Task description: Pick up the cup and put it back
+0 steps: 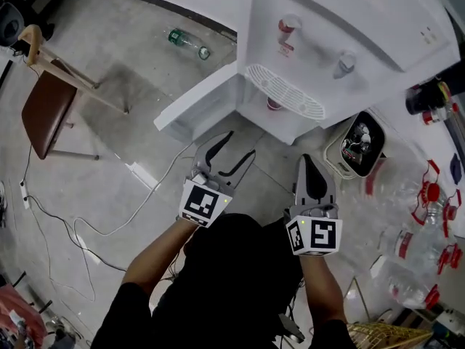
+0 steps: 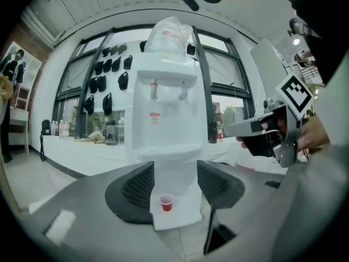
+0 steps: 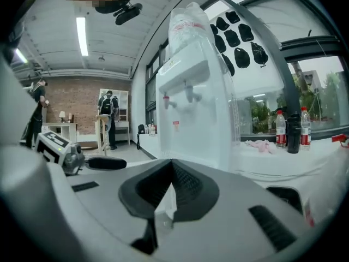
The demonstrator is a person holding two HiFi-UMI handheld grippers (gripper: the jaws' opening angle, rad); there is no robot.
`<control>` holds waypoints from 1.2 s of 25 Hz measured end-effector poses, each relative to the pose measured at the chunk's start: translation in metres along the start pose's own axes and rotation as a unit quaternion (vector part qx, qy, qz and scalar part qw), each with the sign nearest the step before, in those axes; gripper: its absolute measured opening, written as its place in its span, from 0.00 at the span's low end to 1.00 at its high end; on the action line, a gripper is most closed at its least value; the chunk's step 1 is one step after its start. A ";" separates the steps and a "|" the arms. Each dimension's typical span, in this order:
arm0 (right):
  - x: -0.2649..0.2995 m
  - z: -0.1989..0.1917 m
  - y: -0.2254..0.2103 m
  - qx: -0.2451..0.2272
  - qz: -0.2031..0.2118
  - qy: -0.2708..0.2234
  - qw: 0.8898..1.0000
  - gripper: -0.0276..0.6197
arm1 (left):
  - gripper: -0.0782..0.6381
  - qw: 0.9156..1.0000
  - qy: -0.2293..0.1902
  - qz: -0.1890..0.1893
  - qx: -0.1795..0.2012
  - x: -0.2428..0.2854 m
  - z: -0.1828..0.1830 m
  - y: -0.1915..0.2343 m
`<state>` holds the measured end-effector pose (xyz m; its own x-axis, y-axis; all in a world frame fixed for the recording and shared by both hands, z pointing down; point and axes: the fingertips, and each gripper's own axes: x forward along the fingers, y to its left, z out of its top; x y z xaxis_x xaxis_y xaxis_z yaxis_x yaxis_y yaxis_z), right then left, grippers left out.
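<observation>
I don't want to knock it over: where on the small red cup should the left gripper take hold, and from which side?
Grip the small red plastic cup across its side wall, about mid-height, coming in level from the front. It stands upright, and the white water dispenser rises close behind it. The left gripper, jaws apart, faces it.

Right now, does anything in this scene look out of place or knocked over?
A plastic bottle lies on its side on the floor left of the water dispenser. The red cup stands upright at the dispenser's base; no spill shows.
</observation>
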<state>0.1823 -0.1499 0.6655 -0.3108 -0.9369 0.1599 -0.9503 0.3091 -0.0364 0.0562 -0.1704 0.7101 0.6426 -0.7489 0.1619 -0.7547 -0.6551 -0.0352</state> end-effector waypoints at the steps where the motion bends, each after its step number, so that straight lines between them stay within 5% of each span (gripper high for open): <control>1: 0.004 -0.010 -0.001 -0.001 0.000 0.000 1.000 0.03 | 0.43 1.000 0.002 -0.002 0.000 0.009 -0.012 0.002; 15: 0.041 -0.098 -0.031 0.016 -0.030 0.038 0.999 0.03 | 0.47 0.997 0.059 -0.043 0.016 0.132 -0.139 0.001; 20: 0.046 -0.112 -0.040 0.021 -0.043 0.048 0.998 0.03 | 0.49 0.994 0.094 -0.051 0.027 0.175 -0.181 0.008; 30: 0.070 -0.119 -0.040 0.049 -0.068 0.057 0.995 0.03 | 0.55 0.990 0.138 -0.036 -0.009 0.244 -0.236 0.024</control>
<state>0.2001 -0.2088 0.7952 -0.1816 -0.9428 0.2796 -0.9820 0.1591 -0.1013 0.1633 -0.3453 0.9812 0.6358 -0.6434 0.4264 -0.7122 -0.7020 0.0027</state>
